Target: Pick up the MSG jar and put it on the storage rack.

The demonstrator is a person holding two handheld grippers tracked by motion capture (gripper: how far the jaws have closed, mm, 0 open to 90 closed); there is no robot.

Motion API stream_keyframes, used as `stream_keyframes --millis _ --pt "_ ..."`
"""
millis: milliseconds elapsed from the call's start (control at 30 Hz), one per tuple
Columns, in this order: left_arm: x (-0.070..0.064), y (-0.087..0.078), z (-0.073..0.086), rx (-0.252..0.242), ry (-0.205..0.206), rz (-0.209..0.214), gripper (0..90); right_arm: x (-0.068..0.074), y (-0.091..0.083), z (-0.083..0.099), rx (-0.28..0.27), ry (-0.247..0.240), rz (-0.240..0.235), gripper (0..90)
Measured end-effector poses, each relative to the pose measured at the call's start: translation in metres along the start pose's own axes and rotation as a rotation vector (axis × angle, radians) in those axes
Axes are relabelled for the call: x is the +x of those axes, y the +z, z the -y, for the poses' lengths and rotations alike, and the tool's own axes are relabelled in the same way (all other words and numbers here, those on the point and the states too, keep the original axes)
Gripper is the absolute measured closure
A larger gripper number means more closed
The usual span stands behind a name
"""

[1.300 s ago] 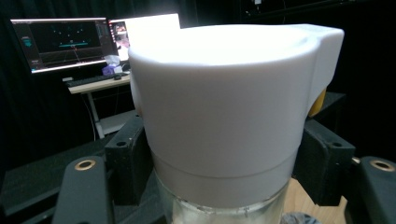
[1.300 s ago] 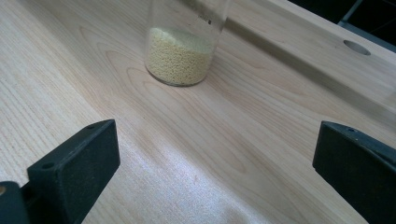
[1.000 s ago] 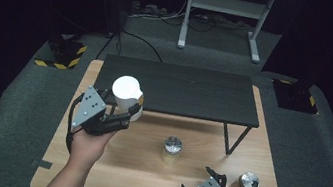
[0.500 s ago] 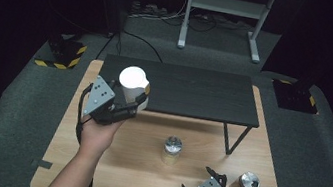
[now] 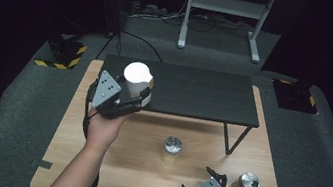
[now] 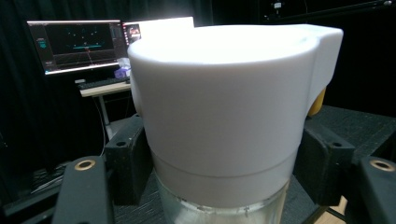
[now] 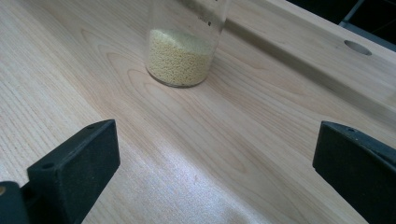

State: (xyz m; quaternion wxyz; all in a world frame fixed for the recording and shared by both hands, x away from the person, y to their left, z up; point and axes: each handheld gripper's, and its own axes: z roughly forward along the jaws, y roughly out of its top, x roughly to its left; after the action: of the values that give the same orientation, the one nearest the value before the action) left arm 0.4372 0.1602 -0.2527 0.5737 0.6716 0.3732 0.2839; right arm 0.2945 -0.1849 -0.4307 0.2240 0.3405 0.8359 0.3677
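A: Left claw has carried the white-capped clear jar further over the black raised shelf, jaws clamped on it.
B: Keep it upright, lower gently. Right claw gapes, empty, over the pale wooden counter; dark room, grey carpet.

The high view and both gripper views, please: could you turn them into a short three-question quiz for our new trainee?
1. True or false: the left gripper is shut on the white-capped jar.
2. Which thing stands nearest the right gripper in the high view? A) the metal-lidded jar B) the black shelf C) the grain jar
3. Fill in: in the right gripper view, the jaws stand wide ____ over the wooden table.

Key: 1 true; 2 A; 3 open.
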Motion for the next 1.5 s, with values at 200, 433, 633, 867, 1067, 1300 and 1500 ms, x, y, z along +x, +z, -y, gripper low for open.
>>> stream_keyframes --millis 200,433,633,867,1067,1300,1500 --pt "0.0 0.007 0.002 0.008 -0.006 -0.002 30.0 0.0 0.0 0.0 -0.001 0.0 -0.001 0.1" --pt "0.002 0.014 0.004 0.016 -0.015 -0.007 30.1 0.0 0.0 0.0 -0.002 0.0 -0.002 0.1" --pt "0.004 0.019 0.006 0.018 -0.024 -0.009 30.0 0.0 0.0 0.0 -0.002 0.001 -0.003 0.1" --pt "0.007 0.023 0.006 0.022 -0.034 -0.01 29.9 0.0 0.0 0.0 -0.003 -0.001 -0.003 0.1" --pt "0.007 0.026 0.007 0.016 -0.037 -0.011 29.8 0.0 0.0 0.0 -0.004 0.001 -0.004 0.1" --pt "0.008 0.03 0.009 0.014 -0.041 -0.007 29.7 0.0 0.0 0.0 -0.003 0.001 -0.005 0.1" --pt "0.009 0.031 0.011 0.004 -0.047 -0.003 29.8 -0.001 -0.001 0.0 -0.005 0.002 -0.006 0.1"
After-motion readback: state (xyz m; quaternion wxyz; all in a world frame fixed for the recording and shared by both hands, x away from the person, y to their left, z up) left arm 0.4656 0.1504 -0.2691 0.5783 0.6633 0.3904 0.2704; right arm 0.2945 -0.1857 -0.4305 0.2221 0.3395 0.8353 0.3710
